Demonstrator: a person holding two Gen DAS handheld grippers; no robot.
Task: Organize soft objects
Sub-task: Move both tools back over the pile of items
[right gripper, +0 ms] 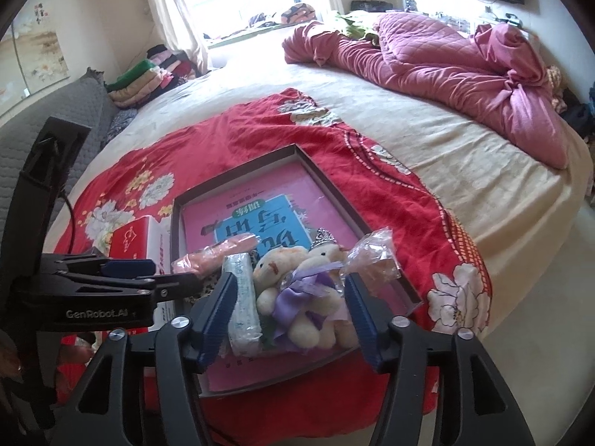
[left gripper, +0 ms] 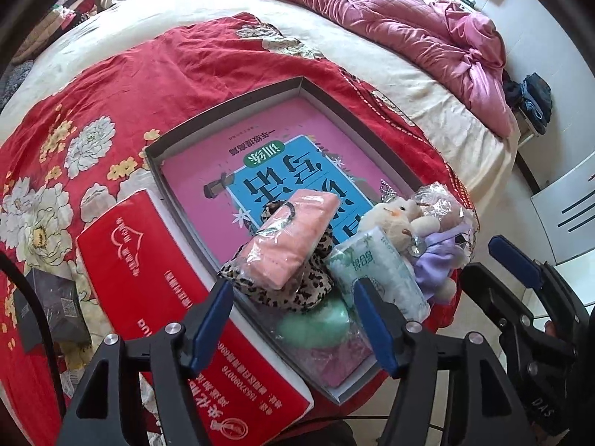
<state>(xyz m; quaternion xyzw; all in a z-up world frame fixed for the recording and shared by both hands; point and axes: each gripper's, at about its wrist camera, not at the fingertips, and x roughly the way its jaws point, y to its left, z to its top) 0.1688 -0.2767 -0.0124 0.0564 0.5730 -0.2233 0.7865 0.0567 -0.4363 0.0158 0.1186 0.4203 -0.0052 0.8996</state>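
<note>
A shallow grey box point(left gripper: 230, 111) on the red flowered cloth holds a pink book with several soft things piled at its near end. These are a wrapped pink towel point(left gripper: 293, 238) on leopard-print fabric point(left gripper: 308, 291), a green round pad point(left gripper: 316, 329), a pale tissue pack point(left gripper: 379, 271) and cream plush bears point(right gripper: 282, 264) with a purple bow. My left gripper point(left gripper: 293, 319) hangs open above the leopard fabric and green pad, its pads touching nothing. My right gripper point(right gripper: 292, 316) is open with the tissue pack and bears between its fingers, unpressed.
A red tissue carton point(left gripper: 148, 271) lies left of the box. A crinkled plastic packet point(right gripper: 372, 252) sits at the box's right edge. A rumpled pink quilt point(right gripper: 465, 63) lies far across the cream bed. Folded clothes point(right gripper: 145, 78) are stacked at the far left. Floor lies right of the bed.
</note>
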